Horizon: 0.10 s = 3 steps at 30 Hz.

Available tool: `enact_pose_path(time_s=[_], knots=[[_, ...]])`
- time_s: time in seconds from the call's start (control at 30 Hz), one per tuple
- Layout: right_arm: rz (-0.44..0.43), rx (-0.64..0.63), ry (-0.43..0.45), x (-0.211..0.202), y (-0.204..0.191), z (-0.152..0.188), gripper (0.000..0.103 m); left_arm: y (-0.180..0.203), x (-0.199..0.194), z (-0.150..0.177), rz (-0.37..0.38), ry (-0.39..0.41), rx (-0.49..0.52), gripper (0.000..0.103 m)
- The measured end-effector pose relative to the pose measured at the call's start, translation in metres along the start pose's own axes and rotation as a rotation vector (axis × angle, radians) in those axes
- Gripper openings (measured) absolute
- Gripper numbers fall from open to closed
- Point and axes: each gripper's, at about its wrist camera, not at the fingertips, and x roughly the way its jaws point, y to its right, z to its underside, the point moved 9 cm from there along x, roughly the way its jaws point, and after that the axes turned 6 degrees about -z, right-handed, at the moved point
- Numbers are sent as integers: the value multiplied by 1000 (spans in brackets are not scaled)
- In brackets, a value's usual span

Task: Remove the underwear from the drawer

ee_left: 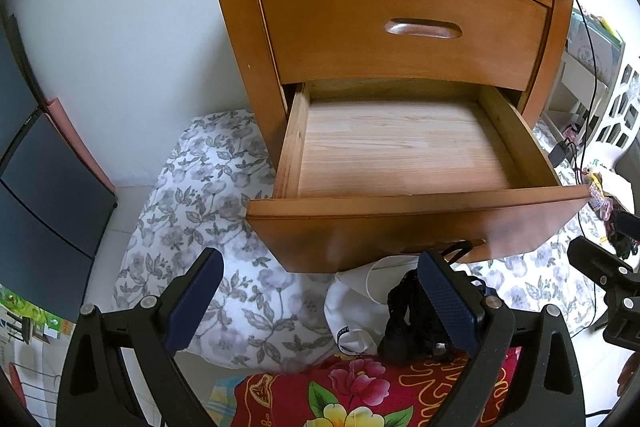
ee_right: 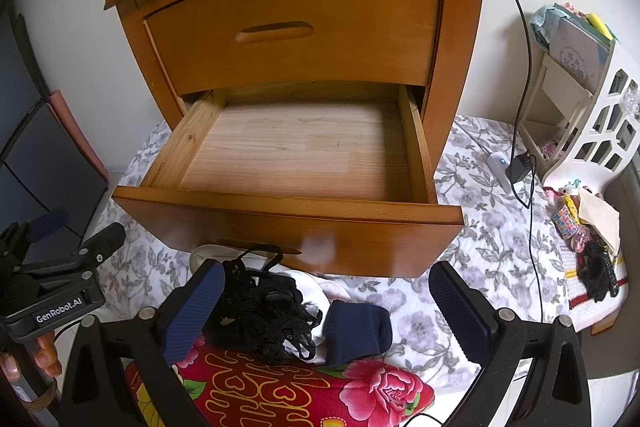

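Lower drawer (ee_right: 288, 155) pulled out, bare inside. Black lace underwear (ee_right: 260, 315) heaped at 6 o'clock below it. Left hand-held gripper (ee_left: 320, 303) and right hand-held gripper (ee_right: 328, 315) both spread, holding nothing.

A grey floral sheet (ee_right: 480, 227) fills the lower middle; a white lattice rack (ee_right: 600, 131) and black cable (ee_right: 524, 67) stand right.

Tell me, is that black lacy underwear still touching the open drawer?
Apart. The right wrist view shows the black lacy underwear heaped on the bedding in front of the open drawer, whose inside is bare wood. Both grippers hang open, holding nothing.
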Motion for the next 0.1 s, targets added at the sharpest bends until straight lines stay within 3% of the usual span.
enact_pose_path(time_s=[0.1], knots=[[0,0,0,0,0,0,103,0,0,0,1,0,2,98]])
